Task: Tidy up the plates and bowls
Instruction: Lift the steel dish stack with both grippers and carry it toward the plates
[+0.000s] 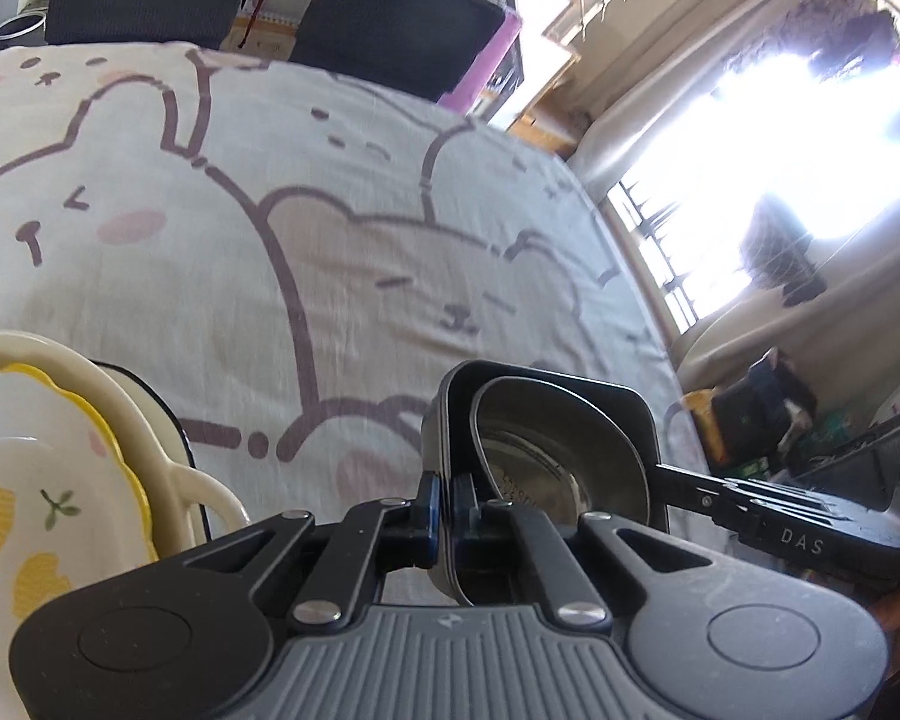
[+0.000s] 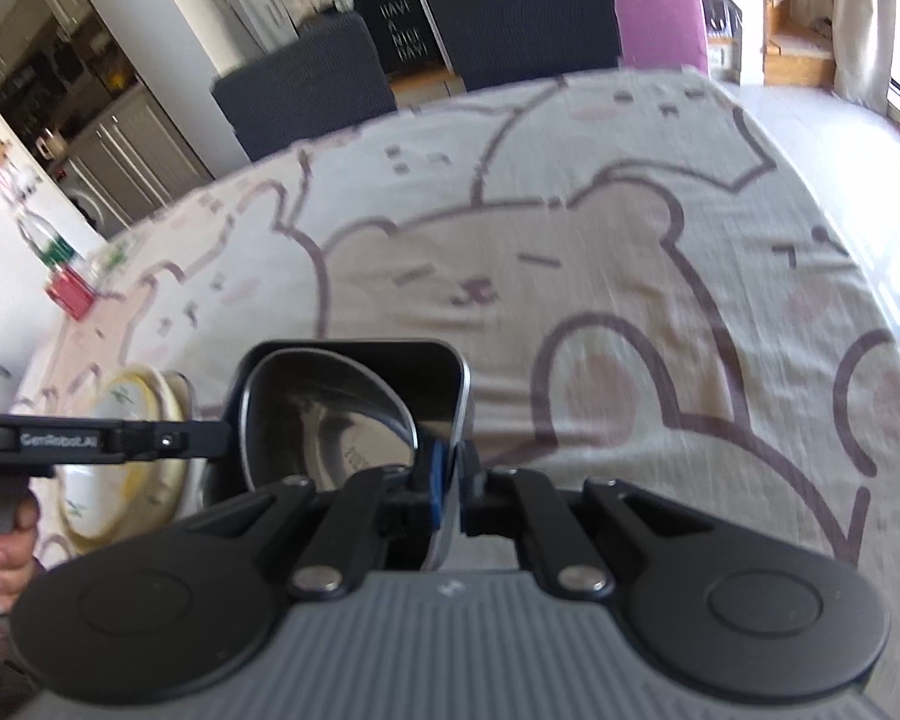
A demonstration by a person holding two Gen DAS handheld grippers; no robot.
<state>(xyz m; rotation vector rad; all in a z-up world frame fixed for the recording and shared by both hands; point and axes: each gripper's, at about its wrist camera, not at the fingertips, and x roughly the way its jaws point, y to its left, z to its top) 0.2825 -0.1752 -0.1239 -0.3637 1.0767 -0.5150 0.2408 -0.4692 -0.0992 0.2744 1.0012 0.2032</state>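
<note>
Both claws grip the same dark square container (image 1: 600, 402), one on each side of it. The left claw (image 1: 447, 507) is closed tight on the rim at one side, its blue pads pressing the thin wall between them. The right claw (image 2: 450, 480) is closed in the same way on the opposite rim. In the left wrist view the right claw comes in from the right edge, and in the right wrist view the left claw comes in from the left edge, with a hand (image 2: 3, 546) on its handle.

Inside the dark container sits a metal bowl (image 1: 546, 456), shiny and tilted against the container's wall. The container seems to be raised a little over the bench (image 1: 330, 240), which is covered with a pale cloth printed with cartoon bears; I cannot tell surely if its bottom still touches the cloth.

To the left of the container is a stack of dishes (image 1: 42, 468): a cream dish with a handle below, a yellow-edged plate with lemon drawings on it, and a small white plate on top. Dark chairs (image 2: 306, 84) stand behind the bench.
</note>
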